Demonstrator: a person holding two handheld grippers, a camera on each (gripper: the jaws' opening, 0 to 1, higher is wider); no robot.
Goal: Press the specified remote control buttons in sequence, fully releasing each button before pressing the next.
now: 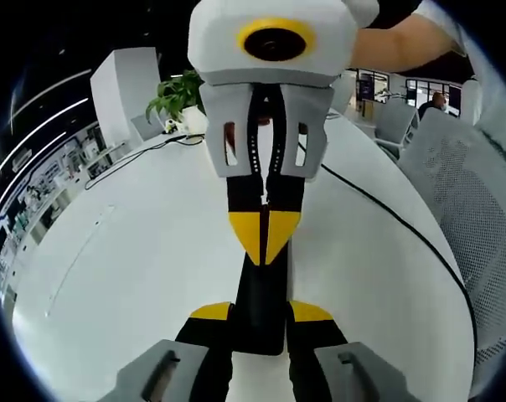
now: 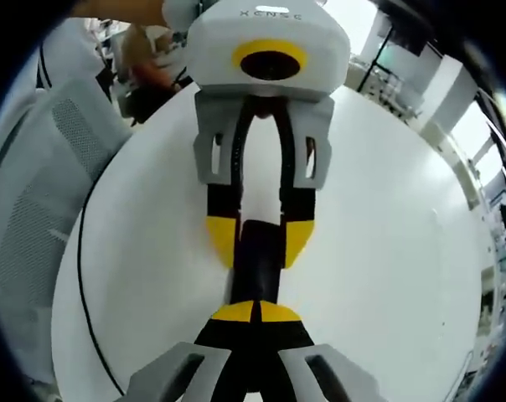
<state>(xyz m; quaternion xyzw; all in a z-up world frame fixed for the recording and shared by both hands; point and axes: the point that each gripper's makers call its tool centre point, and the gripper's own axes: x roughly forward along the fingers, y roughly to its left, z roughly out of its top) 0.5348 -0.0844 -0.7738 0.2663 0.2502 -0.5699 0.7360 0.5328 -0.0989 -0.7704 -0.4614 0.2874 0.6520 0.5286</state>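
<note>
A slim black remote control (image 1: 261, 289) hangs over the white round table (image 1: 136, 251), gripped at its sides. My left gripper (image 1: 261, 316) is shut on it, one yellow tip on each side. In the left gripper view the right gripper (image 1: 265, 239) comes in from the top, its yellow tips shut together and resting on the remote's face. In the right gripper view my right gripper (image 2: 256, 312) shows its tips closed against each other at the near end of the remote (image 2: 259, 268). Beyond it the left gripper (image 2: 260, 239) clamps the remote. The buttons are hidden.
A black cable (image 1: 387, 213) runs along the table near its edge, and the same cable (image 2: 81, 276) curves down the left of the right gripper view. A grey mesh chair (image 1: 471, 209) stands beside the table. A potted plant (image 1: 176, 94) sits at the far rim.
</note>
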